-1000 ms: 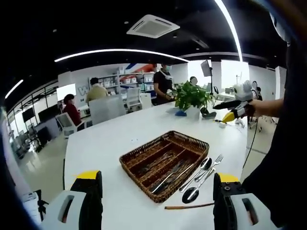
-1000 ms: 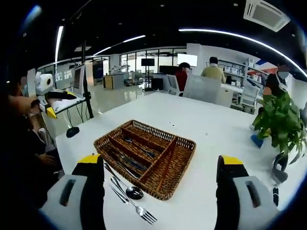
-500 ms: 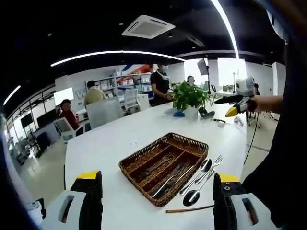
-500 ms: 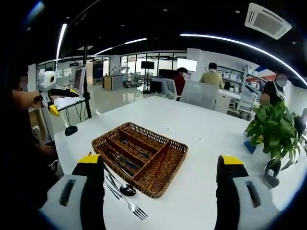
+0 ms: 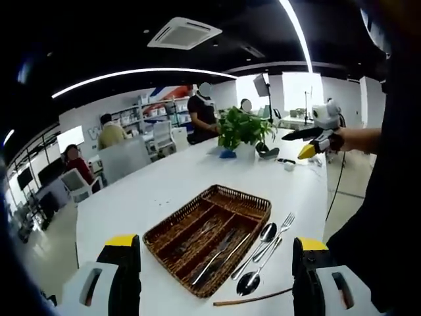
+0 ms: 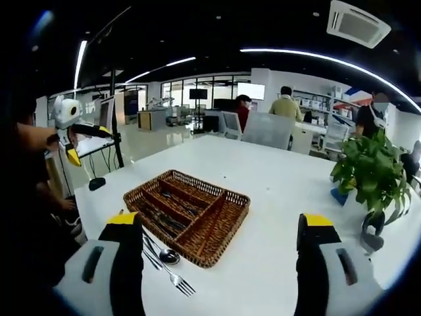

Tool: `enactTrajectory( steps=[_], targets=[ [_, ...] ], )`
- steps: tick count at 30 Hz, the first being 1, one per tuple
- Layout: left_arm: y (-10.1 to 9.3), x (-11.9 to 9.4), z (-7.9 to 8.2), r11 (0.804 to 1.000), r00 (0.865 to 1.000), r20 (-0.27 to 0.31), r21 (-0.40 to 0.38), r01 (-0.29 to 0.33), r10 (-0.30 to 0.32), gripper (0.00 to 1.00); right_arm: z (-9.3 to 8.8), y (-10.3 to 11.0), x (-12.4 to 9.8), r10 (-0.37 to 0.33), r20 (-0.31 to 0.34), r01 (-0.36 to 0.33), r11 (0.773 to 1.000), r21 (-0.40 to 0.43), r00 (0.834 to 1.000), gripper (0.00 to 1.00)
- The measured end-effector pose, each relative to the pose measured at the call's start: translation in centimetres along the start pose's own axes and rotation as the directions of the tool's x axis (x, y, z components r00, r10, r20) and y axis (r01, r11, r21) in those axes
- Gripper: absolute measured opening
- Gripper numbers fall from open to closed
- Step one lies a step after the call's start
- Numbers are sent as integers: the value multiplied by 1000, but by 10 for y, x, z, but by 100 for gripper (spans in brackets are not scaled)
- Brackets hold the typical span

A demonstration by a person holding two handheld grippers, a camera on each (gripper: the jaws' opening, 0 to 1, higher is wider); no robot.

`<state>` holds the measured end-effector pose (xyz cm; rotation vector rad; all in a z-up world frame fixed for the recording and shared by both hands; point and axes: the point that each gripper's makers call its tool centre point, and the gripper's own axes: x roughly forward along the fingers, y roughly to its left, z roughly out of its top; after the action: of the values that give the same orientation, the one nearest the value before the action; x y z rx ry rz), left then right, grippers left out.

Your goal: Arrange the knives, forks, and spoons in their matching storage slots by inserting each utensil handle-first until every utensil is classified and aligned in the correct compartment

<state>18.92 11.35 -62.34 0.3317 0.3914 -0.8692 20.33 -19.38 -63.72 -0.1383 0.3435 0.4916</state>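
Both cameras shifted, wicker tray [image 5: 209,237] on white table [image 6: 289,191], open-plan office, both claws apart

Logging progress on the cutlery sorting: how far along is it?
Partly done: some utensils already lie in the wicker tray. Nothing is in hand; the left hand-held gripper and right hand-held gripper are open. Left: two spoons and a fork beside the tray.

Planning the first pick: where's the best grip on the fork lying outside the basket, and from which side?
Probably mid-handle. The fork lies flat on the white table beside the wicker basket, tines pointing away, spoons close alongside. Come from above with jaws across the thin handle, near its free end, on the side away from the basket.
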Motion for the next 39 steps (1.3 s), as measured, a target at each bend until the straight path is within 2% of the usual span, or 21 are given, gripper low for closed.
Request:
enactTrajectory(
  steps=[8, 15, 18, 21, 24, 26, 28, 30, 34, 37, 39],
  targets=[
    [-27, 34, 25, 998, 999, -5, 38, 39, -39, 100, -4, -19, -11, 47, 3, -47, 999, 10, 999, 99],
    [-52, 59, 36, 995, 996, 0, 50, 89, -89, 100, -11, -12, -11, 109, 1, -109, 994, 32, 994, 99],
    [-59, 70, 44, 988, 991, 7, 76, 134, -135, 100, -11, -10, -13, 87, 5, -87, 995, 41, 996, 99],
    [-68, 81, 55, 970, 979, 9, 138, 201, -204, 100, -8, -8, -20, 63, 19, -64, 996, 61, 998, 99],
    [-67, 89, 62, 960, 973, 17, 164, 226, -232, 99, -9, -7, -24, 45, 21, -46, 998, 49, 999, 99],
    [-69, 93, 64, 948, 964, 11, 185, 258, -265, 92, -9, -10, -28, 25, 23, -26, 999, 40, 999, 99],
    [-71, 98, 66, 944, 961, 9, 192, 269, -276, 94, -8, -16, -33, -10, 21, 8, 998, 61, 1000, 99],
    [-76, 102, 70, 933, 954, 17, 213, 290, -301, 95, -5, -16, -38, -17, 34, 14, 997, 73, 999, 99],
    [-83, 113, 65, 922, 949, -5, 236, 308, -316, 92, -6, -16, -45, -23, 21, 22, 999, 40, 999, 99],
    [-97, 122, 66, 906, 938, -5, 258, 335, -346, 87, -8, -22, -51, -37, 19, 36, 998, 47, 999, 99],
    [-103, 130, 56, 890, 931, -39, 282, 358, -362, 82, -8, -23, -54, -41, 18, 41, 998, 47, 999, 99]
  ],
)
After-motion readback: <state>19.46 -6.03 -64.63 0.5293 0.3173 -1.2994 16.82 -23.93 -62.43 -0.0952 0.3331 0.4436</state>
